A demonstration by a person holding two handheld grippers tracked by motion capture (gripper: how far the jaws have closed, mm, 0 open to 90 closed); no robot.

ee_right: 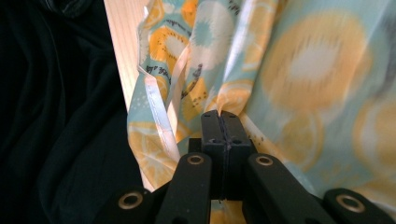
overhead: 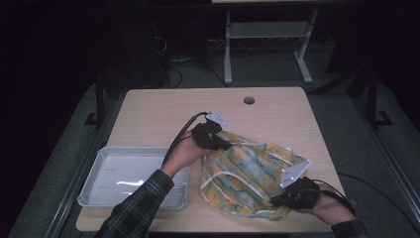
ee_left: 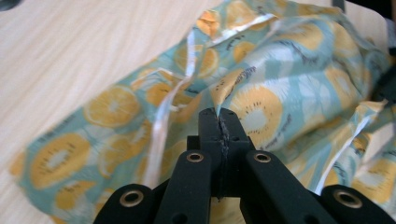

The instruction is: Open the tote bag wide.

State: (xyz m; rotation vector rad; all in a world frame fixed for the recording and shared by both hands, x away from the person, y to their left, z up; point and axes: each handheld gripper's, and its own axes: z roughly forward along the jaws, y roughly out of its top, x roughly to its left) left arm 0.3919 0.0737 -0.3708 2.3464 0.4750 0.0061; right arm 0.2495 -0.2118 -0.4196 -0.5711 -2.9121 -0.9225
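High view: one fruit-print cloth (overhead: 252, 173) lay crumpled on the near right of the table (overhead: 163, 116); pinched at its far left edge by the left gripper (overhead: 224, 145), at its near right edge by the right gripper (overhead: 277, 200); both sets of jaws pressed tight on a fold of fabric, likely to lift and spread it from opposite sides; one white tray (overhead: 99, 171) sat near left, just beside the cloth; two grippers, one cloth, one tray counted.

Plaid sleeve (overhead: 141, 203), black hand-held gripper (overhead: 229, 147)
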